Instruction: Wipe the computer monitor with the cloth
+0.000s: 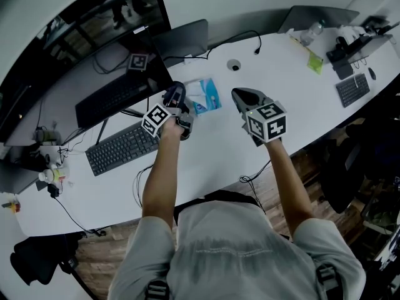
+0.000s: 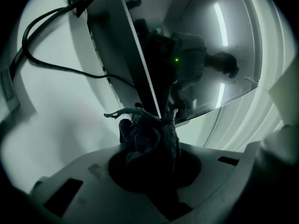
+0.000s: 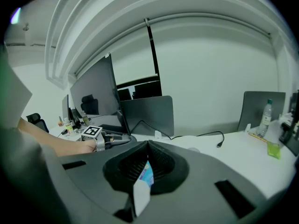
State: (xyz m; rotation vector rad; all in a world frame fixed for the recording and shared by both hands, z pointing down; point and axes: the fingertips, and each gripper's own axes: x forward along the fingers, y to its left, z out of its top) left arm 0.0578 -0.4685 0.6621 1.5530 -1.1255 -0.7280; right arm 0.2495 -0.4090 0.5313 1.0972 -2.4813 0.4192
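Jaws clamp cloth, left gripper at monitor — right gripper pinches, seemingly, blue-white slip

Monitor runs off the top edge — cloth hides left tongs' tips; right tongs' slip unreadable.

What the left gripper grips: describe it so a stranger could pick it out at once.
On the curved white desk, go to the black flat monitor bearing a square marker. By its lower corner the left gripper is shut on a crumpled dark grey cloth. It is dark and bunched, unlike the flat white-and-blue slip in the right gripper.
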